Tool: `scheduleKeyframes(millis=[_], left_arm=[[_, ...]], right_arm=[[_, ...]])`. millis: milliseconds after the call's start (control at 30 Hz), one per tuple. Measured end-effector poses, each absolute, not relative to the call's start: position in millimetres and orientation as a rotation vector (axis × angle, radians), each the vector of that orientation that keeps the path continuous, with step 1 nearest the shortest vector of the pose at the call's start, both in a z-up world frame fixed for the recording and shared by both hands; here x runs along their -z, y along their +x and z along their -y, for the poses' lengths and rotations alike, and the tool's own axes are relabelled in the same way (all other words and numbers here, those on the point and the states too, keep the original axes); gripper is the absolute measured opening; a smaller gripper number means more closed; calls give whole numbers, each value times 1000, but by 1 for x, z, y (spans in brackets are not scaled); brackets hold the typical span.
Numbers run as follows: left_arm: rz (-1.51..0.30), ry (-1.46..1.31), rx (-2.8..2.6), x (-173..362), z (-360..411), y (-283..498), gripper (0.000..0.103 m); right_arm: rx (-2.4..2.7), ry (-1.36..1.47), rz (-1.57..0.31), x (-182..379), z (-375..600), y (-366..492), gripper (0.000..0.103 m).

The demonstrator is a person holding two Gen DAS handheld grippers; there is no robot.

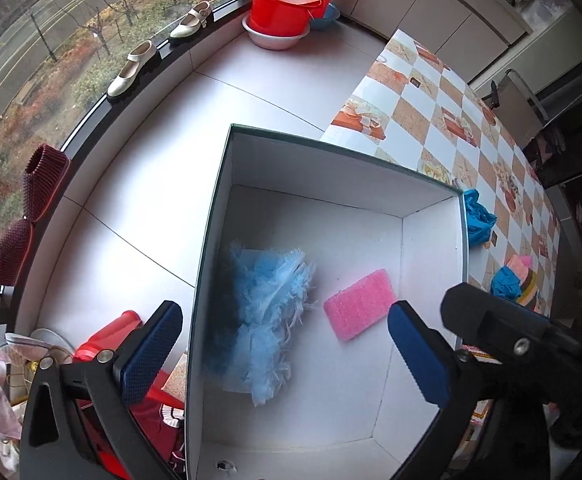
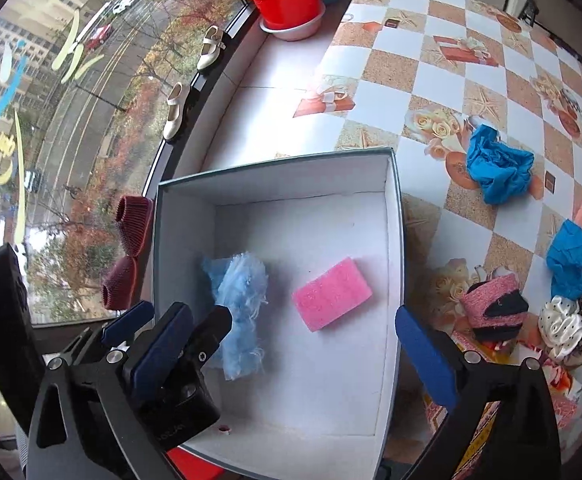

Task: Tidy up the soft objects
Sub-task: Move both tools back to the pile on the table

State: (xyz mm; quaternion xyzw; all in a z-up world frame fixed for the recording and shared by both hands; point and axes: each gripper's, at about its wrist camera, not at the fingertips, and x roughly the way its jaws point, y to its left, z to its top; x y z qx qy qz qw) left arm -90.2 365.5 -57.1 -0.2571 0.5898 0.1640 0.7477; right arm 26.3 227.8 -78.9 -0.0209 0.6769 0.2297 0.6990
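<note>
An open white box (image 1: 331, 168) (image 2: 275, 184) stands at the edge of the checkered table. A fluffy light-blue cloth (image 1: 271, 300) (image 2: 243, 288) lies on its floor at the left, and a pink sponge (image 1: 359, 308) (image 2: 332, 293) lies free just right of it. My left gripper (image 1: 287, 354) hangs open above the box, its blue pads wide apart, with the cloth and sponge below the gap and nothing between the pads. My right gripper (image 2: 295, 354) is open too, over the box's near side, holding nothing. The two tools sit close side by side.
On the tablecloth (image 2: 431, 60) right of the box lie two crumpled blue cloths (image 2: 499, 168) (image 2: 569, 260), a pink knitted band (image 2: 491, 308) and a white satin scrunchie (image 2: 563, 326). Red basins (image 1: 287, 8), cream shoes (image 1: 133, 68) and maroon slippers (image 1: 43, 180) line the window sill.
</note>
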Motion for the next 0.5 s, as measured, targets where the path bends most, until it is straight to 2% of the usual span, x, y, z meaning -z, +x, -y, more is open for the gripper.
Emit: scheduleKeyframes(millis=[267, 500], left_arm=[[-1270, -611, -296, 38, -364, -91, 103], [-1286, -598, -124, 6, -333, -80, 103]], right_arm=[[-481, 100, -1468, 41, -207, 31, 102], [-486, 223, -1439, -8, -169, 17, 102]])
